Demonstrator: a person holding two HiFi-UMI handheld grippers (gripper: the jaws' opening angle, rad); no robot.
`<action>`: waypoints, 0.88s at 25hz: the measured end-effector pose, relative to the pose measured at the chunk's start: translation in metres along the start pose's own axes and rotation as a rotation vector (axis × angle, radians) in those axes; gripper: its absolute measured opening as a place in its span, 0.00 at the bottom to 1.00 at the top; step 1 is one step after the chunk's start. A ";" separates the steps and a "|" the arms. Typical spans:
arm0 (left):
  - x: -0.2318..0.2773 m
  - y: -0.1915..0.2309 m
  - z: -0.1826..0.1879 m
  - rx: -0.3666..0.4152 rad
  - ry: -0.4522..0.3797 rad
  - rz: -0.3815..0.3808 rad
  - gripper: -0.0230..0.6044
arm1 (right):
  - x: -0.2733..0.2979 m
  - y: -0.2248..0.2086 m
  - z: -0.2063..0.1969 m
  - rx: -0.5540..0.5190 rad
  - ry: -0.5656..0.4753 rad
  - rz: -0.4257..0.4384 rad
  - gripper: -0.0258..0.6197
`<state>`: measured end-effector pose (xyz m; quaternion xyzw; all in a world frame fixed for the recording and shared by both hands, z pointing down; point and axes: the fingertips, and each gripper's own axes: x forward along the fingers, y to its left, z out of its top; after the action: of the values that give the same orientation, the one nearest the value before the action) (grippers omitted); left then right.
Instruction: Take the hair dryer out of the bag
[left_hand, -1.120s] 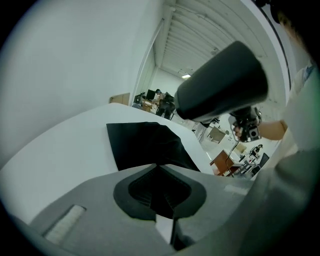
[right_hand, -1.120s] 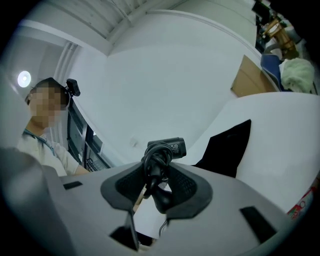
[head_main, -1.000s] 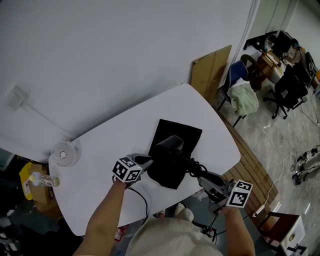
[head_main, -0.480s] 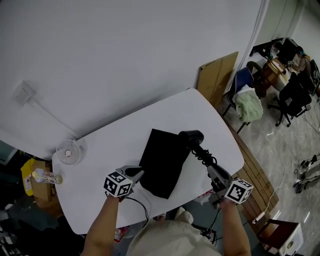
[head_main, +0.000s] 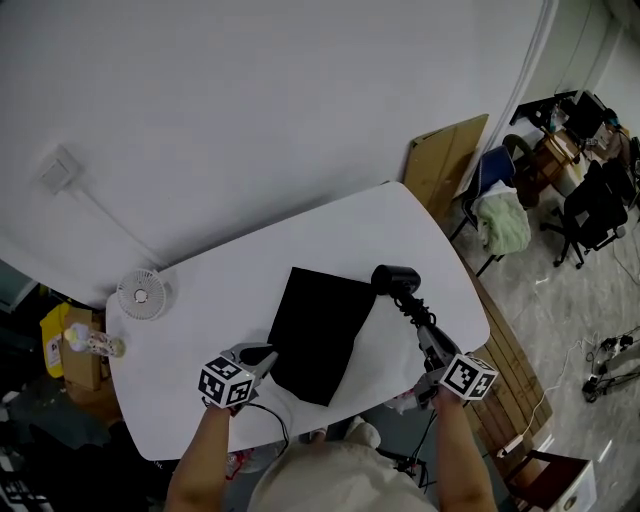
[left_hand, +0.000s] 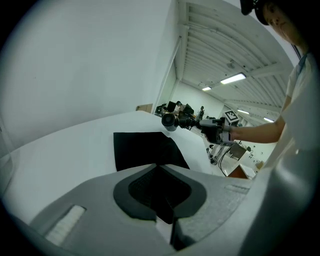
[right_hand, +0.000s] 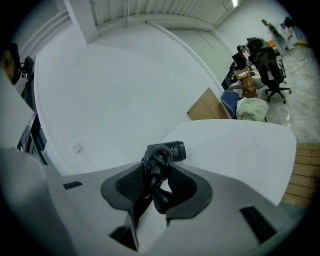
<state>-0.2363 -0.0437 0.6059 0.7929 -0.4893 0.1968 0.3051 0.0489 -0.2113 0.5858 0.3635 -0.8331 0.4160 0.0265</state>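
- Since a second ago the hair dryer (head_main: 392, 279) has come clear of the bag (head_main: 315, 335): then it stood up out of the bag's mouth over the black fabric, now it is off to the right, by the bag's far right corner, low over the white table (head_main: 190, 300)
- With nothing left inside, the bag has dropped flat and lies as a plain dark rectangle on the middle of the table; the left gripper (head_main: 262, 355) has drawn back toward the table's near left side
- The right gripper (head_main: 424, 330) has its jaws about half apart and clamped on the dryer's handle, just where the cord is wound round it; holding it there, I judge, keeps the lead from trailing and leaves the barrel pointing away from the person
- The left gripper's jaws are together, with its tip at the bag's near left edge, a likely place to hold the bag back while the dryer was drawn out the other way; whether any fabric is pinched between the pads cannot be told
- Whether the barrel rests on the table or hangs just above it is not clear; the right gripper view shows bare tabletop beyond it
- The removal itself looks done: what seems left is to set the dryer down on the bare table beside the bag and let go
- A small fan (head_main: 141, 296) stands at the far left corner, well apart from both grippers
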 end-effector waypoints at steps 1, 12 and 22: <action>-0.003 0.000 -0.001 -0.003 -0.002 0.005 0.07 | 0.002 -0.003 0.000 -0.013 -0.002 -0.019 0.26; -0.014 -0.004 -0.012 -0.029 -0.016 0.021 0.07 | 0.015 -0.010 -0.009 -0.102 -0.016 -0.129 0.26; -0.009 -0.011 -0.009 -0.027 -0.020 0.009 0.07 | 0.021 -0.010 -0.025 -0.153 0.025 -0.162 0.26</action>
<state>-0.2307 -0.0280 0.6040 0.7885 -0.4986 0.1836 0.3097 0.0339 -0.2098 0.6158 0.4214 -0.8299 0.3523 0.0980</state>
